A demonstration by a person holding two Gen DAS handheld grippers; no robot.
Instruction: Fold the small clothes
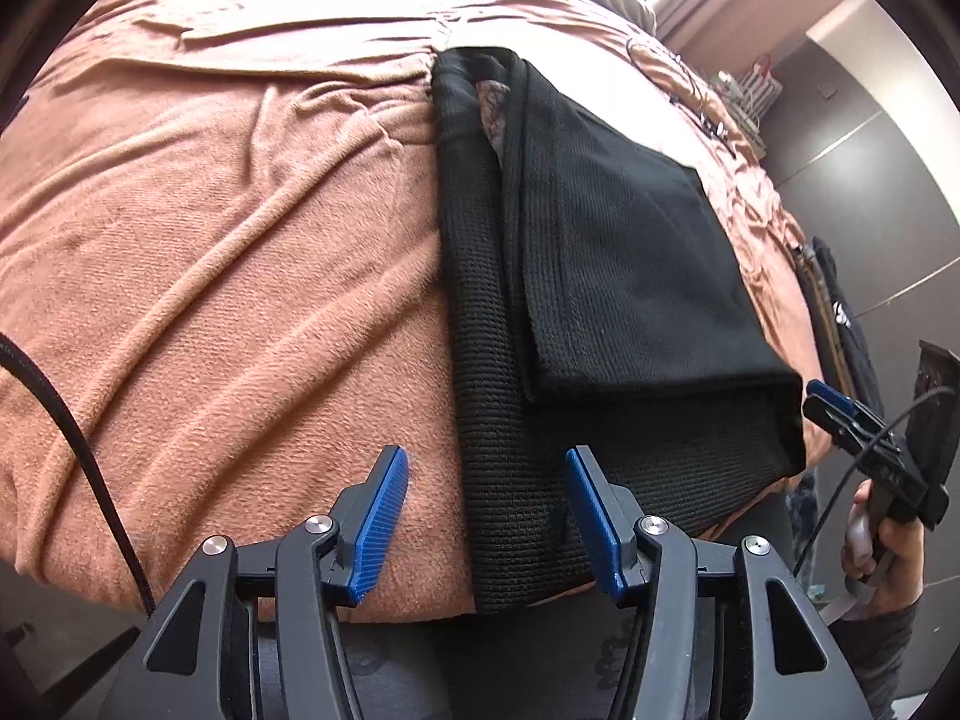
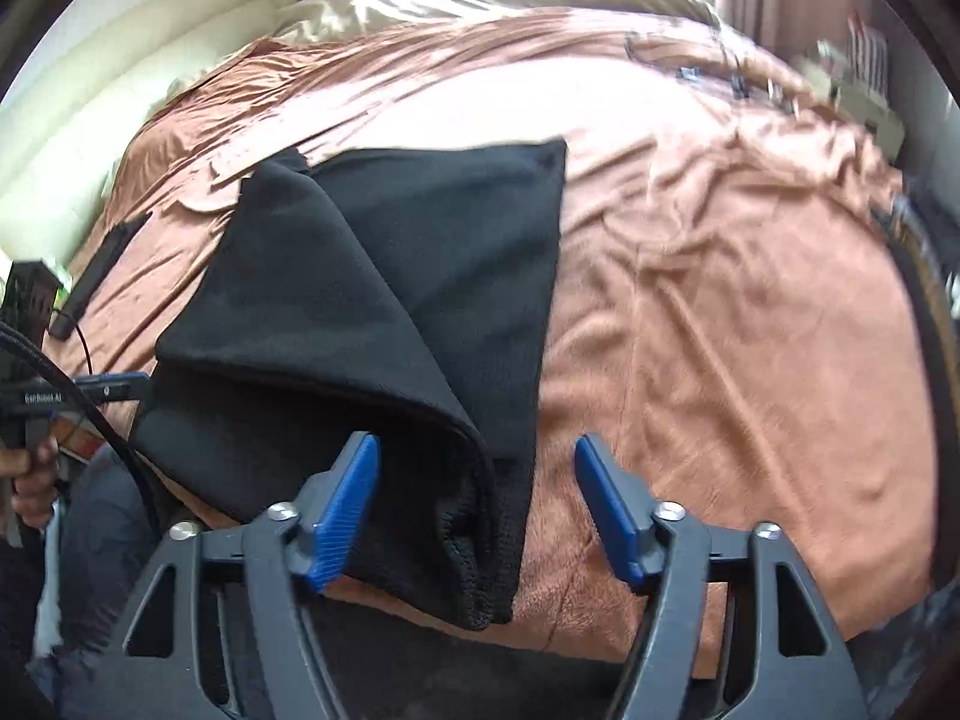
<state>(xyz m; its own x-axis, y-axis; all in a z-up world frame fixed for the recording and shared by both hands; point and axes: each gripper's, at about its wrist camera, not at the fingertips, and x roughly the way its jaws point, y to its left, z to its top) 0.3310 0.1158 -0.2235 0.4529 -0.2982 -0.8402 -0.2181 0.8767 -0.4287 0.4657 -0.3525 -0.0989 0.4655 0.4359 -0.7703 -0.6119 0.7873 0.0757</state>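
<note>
in the left wrist view the left tongs [image 1: 486, 516] stand apart with nothing clamped, hovering over the near edge of the bed [image 1: 210, 270], one pad over the brown sheet and the other over the ribbed hem of the black garment [image 1: 600, 276]. the garment lies half folded on the sheet, a top flap laid across a wider lower layer whose near end droops over the edge of the bed. the risk here is that the hanging end drags the rest down, since nothing pins it. the right tongs show at the right edge of this view, just beside the garment's near corner, held in a hand [image 1: 888, 558]. in the right wrist view the right tongs [image 2: 477, 510] are also apart, and the folded corner of the garment sits between the pads without being pinched. the top flap looks loose and puffed, so it could spring open or slide askew. a grab from here might catch only one layer and undo the fold, or pinch the sheet along with it. this view is a little blurred, so the exact layering at the corner is hard to tell.
</note>
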